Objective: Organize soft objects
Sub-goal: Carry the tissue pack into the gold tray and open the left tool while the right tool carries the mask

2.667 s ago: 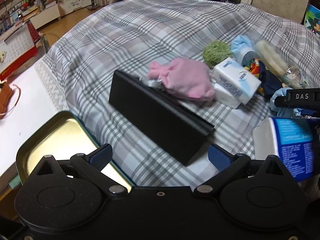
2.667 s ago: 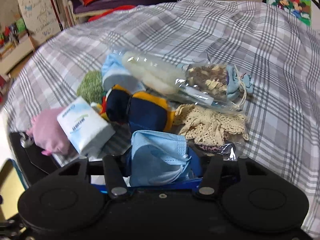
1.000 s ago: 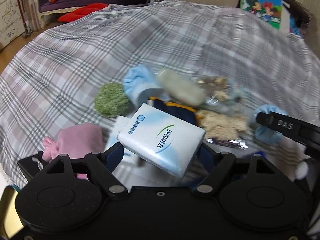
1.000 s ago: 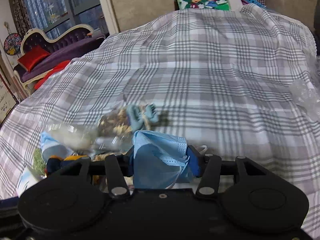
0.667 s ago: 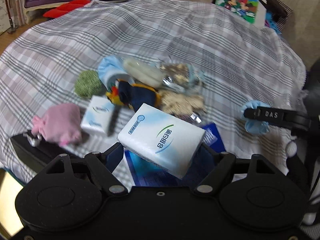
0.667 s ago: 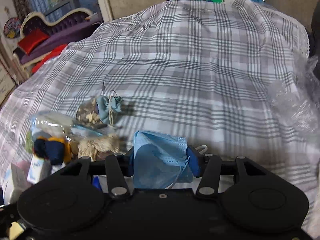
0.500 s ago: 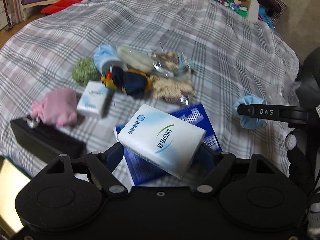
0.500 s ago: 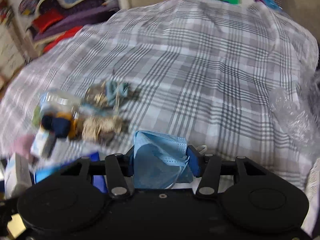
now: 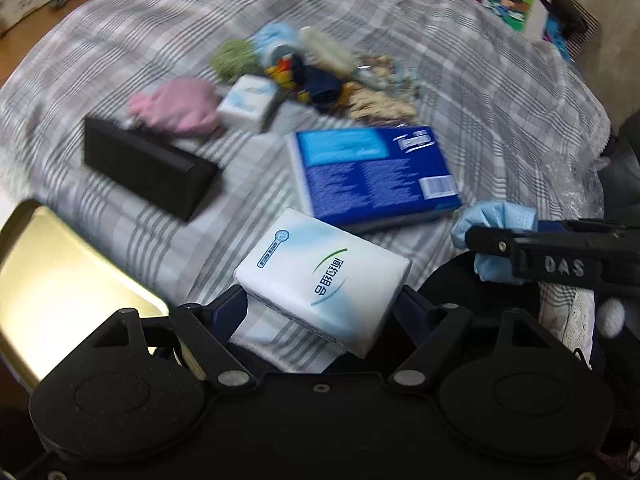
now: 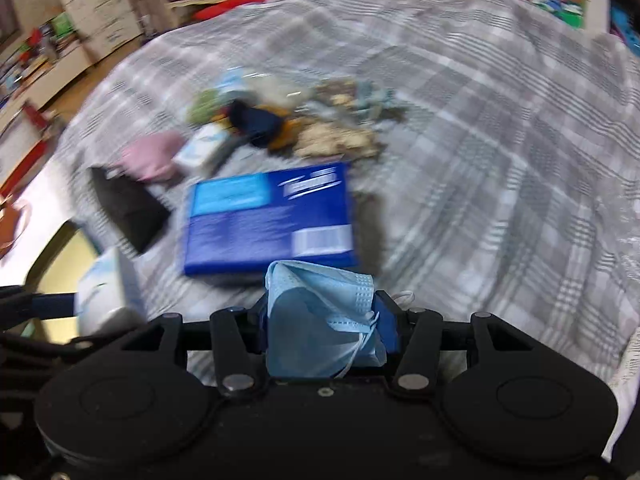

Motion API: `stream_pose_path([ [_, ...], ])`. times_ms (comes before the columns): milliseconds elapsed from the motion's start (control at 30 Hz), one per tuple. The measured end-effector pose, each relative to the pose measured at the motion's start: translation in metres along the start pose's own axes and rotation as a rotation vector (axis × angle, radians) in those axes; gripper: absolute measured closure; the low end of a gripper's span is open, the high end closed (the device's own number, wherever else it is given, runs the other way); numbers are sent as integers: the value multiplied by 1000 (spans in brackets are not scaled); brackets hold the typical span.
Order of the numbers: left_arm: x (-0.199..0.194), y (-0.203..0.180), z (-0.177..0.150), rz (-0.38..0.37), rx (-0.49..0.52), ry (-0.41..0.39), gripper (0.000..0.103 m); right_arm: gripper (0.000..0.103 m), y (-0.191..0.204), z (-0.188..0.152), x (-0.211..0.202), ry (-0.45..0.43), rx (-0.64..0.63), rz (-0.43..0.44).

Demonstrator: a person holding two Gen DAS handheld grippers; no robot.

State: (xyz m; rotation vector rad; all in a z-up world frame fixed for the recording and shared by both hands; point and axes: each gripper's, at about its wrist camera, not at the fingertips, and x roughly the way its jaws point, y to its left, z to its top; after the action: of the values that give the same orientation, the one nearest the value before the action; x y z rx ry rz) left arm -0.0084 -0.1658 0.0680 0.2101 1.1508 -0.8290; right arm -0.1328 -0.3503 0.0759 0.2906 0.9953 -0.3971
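Note:
My left gripper (image 9: pixel 322 300) is shut on a white tissue pack (image 9: pixel 324 280) and holds it above the plaid cloth near the front. My right gripper (image 10: pixel 326 320) is shut on a crumpled blue face mask (image 10: pixel 320 316); the mask also shows in the left wrist view (image 9: pixel 496 220). A pile of soft things lies further back: a pink pouch (image 9: pixel 176 106), a second tissue pack (image 9: pixel 248 102), a green puff (image 9: pixel 234 58), a navy and yellow toy (image 9: pixel 316 84) and cream lace (image 9: pixel 380 106).
A blue flat package (image 9: pixel 372 172) lies on the plaid cloth (image 9: pixel 500 100) in the middle. A black box (image 9: pixel 148 166) lies to its left. A gold tin lid (image 9: pixel 60 288) sits at the front left edge. Crinkled clear plastic (image 9: pixel 568 176) lies at the right.
Both grippers have pulled back toward the front and swung left with their loads. The pile now lies further away, and the gold tin and black box are back in view.

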Motion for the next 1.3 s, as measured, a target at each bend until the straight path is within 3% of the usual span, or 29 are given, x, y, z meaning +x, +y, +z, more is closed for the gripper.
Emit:
stream_pose_path([
  [433,-15,127,-34,174,-285,5,27,53,149,-23,15,101,-206,209],
  [733,-5,246,-25,302,-467,64,27,53,240,-25,44,148,-286,226],
  [900,7,291,-13,369,-466,71,27,53,265,-18,62,170,-303,219],
  [967,12,309,-17,352,-544,81,28,53,270,-16,70,178,-304,212],
  [1067,13,312,-19,289,-568,69,27,53,279,-13,82,186,-303,199],
  [1200,9,311,-18,350,-572,42,26,52,287,-11,94,202,-289,202],
  [1300,12,318,-21,348,-604,59,26,52,293,-8,104,215,-269,216],
])
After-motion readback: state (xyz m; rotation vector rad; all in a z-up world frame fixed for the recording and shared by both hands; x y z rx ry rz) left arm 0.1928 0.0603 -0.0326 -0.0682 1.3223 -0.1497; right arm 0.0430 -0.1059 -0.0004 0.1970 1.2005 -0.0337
